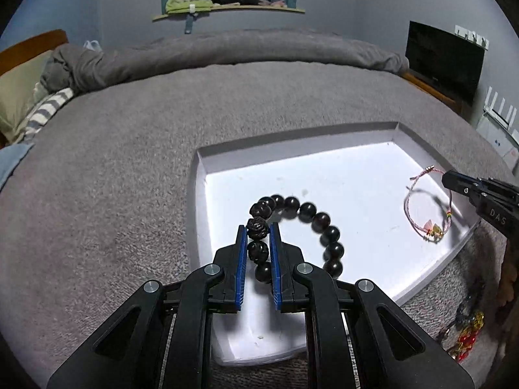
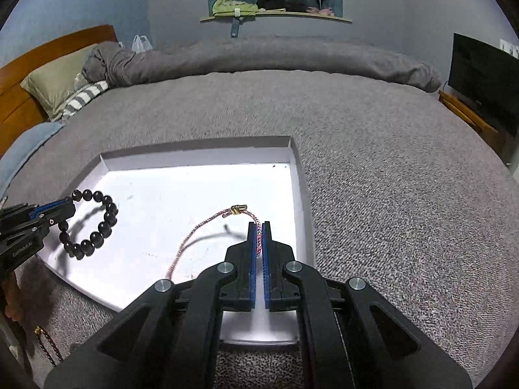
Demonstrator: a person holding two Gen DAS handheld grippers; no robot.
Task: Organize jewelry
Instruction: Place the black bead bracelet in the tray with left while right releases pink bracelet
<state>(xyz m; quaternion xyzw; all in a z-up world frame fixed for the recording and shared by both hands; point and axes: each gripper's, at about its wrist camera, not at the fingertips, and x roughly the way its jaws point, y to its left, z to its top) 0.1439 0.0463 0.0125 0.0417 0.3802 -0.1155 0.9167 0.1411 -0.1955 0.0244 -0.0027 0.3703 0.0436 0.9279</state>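
Two bracelets, one beaded [image 1: 311, 220] and one corded [image 2: 207, 227], and one white tray [image 2: 201, 155].

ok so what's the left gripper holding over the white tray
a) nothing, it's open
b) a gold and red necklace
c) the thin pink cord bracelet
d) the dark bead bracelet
d: the left gripper is shut on the dark bead bracelet, its carved beads pinched between the blue pads over the white tray, while the pink cord bracelet sits in the right gripper.
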